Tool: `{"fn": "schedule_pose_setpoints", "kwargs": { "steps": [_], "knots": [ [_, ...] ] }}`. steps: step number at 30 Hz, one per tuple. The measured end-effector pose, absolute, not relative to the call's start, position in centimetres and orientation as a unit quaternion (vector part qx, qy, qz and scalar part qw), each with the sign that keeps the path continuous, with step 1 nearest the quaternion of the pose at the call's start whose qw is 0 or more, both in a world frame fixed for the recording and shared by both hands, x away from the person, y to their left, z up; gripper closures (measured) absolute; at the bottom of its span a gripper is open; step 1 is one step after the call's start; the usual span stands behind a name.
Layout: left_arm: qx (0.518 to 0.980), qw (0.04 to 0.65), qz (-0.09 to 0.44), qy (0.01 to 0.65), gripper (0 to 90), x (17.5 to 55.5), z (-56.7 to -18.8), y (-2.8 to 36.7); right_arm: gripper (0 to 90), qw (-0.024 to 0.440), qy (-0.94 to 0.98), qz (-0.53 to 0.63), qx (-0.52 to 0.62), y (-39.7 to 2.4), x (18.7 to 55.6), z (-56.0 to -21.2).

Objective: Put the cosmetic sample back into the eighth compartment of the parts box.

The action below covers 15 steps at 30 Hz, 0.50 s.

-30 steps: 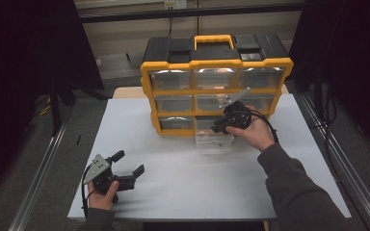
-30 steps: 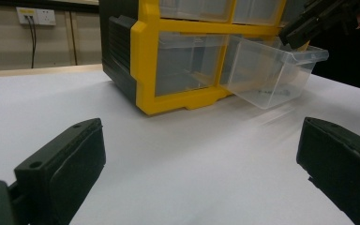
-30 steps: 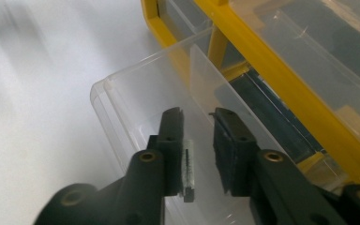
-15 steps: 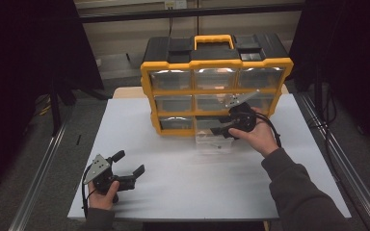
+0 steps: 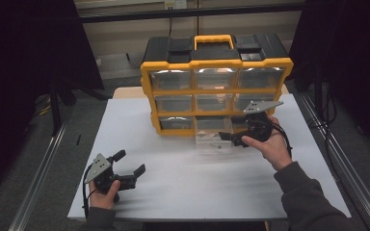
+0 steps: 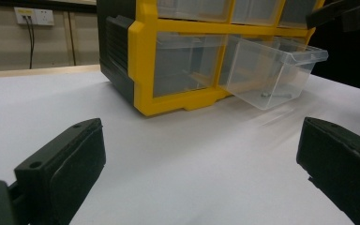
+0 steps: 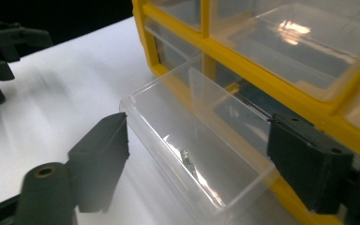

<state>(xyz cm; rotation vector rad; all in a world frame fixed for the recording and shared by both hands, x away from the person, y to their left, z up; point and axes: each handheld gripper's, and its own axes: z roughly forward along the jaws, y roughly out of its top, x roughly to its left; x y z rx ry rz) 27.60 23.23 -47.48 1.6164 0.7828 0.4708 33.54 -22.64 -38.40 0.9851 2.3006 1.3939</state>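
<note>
right tool (image 5: 231,139): held in the person's right hand (image 5: 270,147), just off the front right corner of the pulled-out drawer. its jaws have just been opening and now stand wide apart, and nothing is pinched between them. in the right tool's own view the drawer's front edge sits in the gap without either pad pressing on it.
left tool (image 5: 130,168): down at the near left of the surface, in the left hand (image 5: 103,195). jaws spread wide, nothing in them, pointing across toward the cabinet.
drawer (image 5: 213,139): clear plastic, bottom row middle slot, slid out a good way toward the person. front end tips down a bit and seems to rest on the surface.
screw (image 7: 188,161): one small metal bit lying on the drawer floor, looks like a screw but it's too small to be sure.
cabinet (image 5: 173,130): yellow frame, black top with a yellow handle, three rows of three clear drawers. stands at the far middle of the surface, the other drawers pushed in.
surface (image 5: 183,187): white, bare between the two tools.
</note>
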Motion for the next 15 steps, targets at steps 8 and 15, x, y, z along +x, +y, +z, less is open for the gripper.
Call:
{"fn": "schedule_pose_setpoints", "kwargs": {
  "steps": [8,15],
  "knots": [
    [0.690,0.604,0.204,0.344,1.6,27.6,-47.5,23.1,12.6,0.157,0.773,0.504,0.353,-24.4,31.4,-39.4],
    [0.693,0.599,0.208,0.343,1.6,27.5,-47.5,23.1,9.1,0.175,0.753,0.518,0.367,-25.8,29.6,-40.4]
  ]
}}
